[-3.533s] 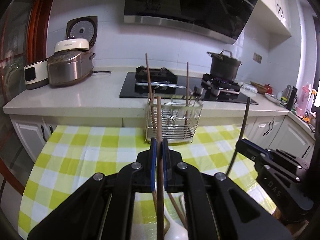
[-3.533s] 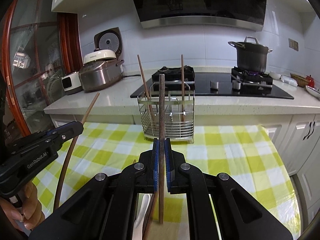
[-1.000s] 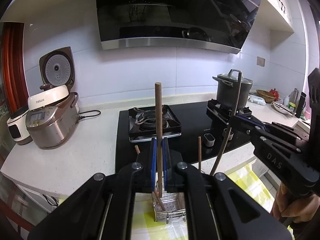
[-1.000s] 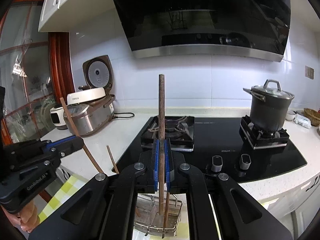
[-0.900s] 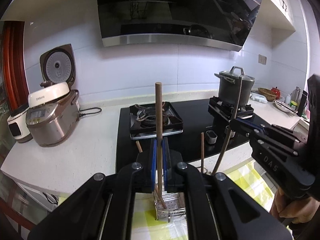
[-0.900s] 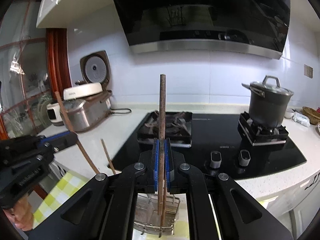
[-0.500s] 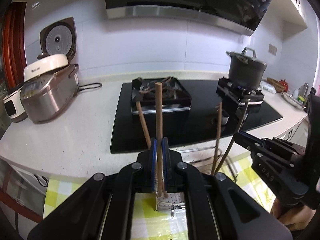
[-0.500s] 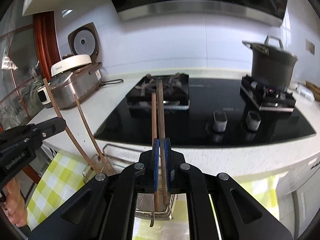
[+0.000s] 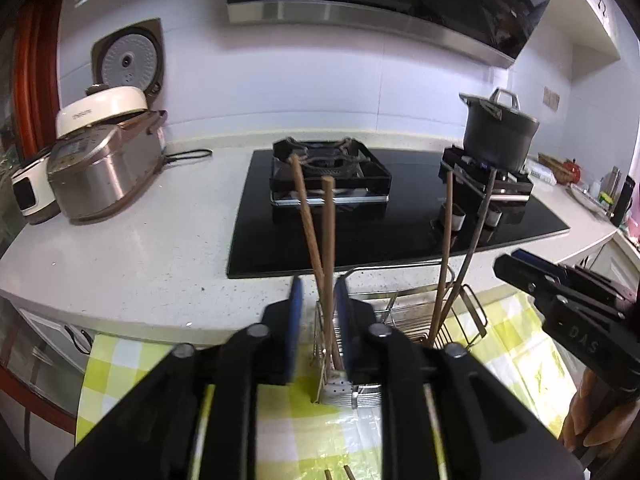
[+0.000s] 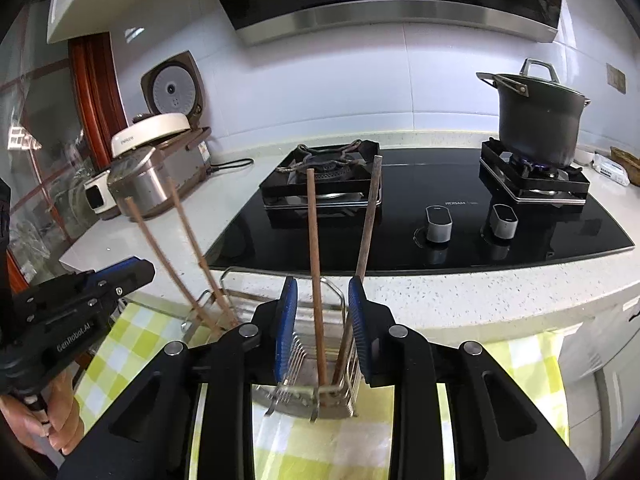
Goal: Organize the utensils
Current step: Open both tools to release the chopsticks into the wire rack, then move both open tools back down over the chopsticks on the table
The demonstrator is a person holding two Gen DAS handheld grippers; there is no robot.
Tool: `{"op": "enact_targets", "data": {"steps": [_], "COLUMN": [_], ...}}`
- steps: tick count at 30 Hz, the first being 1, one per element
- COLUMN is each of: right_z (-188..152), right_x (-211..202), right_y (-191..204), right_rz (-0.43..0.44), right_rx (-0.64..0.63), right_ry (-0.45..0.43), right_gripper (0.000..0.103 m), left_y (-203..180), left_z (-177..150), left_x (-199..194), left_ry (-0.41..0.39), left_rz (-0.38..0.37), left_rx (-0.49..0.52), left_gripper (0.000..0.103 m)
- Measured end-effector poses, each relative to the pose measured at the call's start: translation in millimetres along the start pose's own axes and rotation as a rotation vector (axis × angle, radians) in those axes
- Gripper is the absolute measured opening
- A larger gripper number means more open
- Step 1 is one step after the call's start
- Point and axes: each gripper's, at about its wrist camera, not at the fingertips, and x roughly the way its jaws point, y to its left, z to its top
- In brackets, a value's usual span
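On the yellow checked tablecloth (image 10: 132,344), at 6 o'clock below the countertop (image 9: 132,248) edge, stands the wire utensil rack (image 10: 316,392). Left gripper (image 9: 320,320): jaws have just been opening, now parted; a wooden chopstick (image 9: 329,240) stands between the pads, touching neither, lower end down in the rack. Right gripper (image 10: 323,322): likewise just opening, released; its dark chopstick (image 10: 370,216) leans toward 1 o'clock in the rack beside a brown one (image 10: 314,248). Four chopsticks in the rack. Pot (image 10: 538,118) at 2 o'clock on the stove.
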Motion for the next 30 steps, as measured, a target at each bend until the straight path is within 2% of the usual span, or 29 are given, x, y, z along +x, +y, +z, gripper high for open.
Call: {"op": "enact_targets", "data": {"steps": [2, 4, 6, 10, 14, 17, 23, 30], "right_z": [-4.7, -13.4, -26.3, -57.3, -96.3, -127.6, -187.9, -232.8], "right_x": [-12.3, -27.1, -41.0, -58.6, -68.9, -69.2, -57.6, -38.9], "right_y": [1.4, 4.6, 10.4, 18.6, 21.5, 20.8, 29.4, 48.6], "right_rz": [0.015, 0.035, 0.058, 0.084, 0.103, 0.112, 0.117, 0.090], "right_rx": [0.005, 0.011, 0.011, 0.005, 0.032, 0.071, 0.108, 0.063], "right_ry": [-0.009, -0.015, -0.013, 0.006, 0.036, 0.080, 0.203, 0.331], "right_gripper": [0.027, 0.027, 0.027, 0.027, 0.027, 0.027, 0.027, 0.027], "left_y": [4.3, 7.5, 9.7, 13.9, 19.7, 23.9, 27.8, 22.4], "left_z": [-4.9, -12.7, -26.4, -64.2, -103.3, -132.8, -189.0, -234.2], "left_x": [-15.7, -32.3, -49.9, -75.9, -89.5, -94.2, -92.8, -72.2], "left_ry": [-0.025, -0.048, -0.069, -0.065, -0.033, 0.002, 0.087, 0.191], "left_rz": [0.001, -0.006, -0.008, -0.006, -0.024, -0.009, 0.010, 0.027], "left_rx": [-0.018, -0.036, -0.045, -0.074, -0.110, -0.125, -0.155, -0.100], "left_gripper": [0.037, 0.055, 0.063, 0.069, 0.071, 0.072, 0.072, 0.071]}}
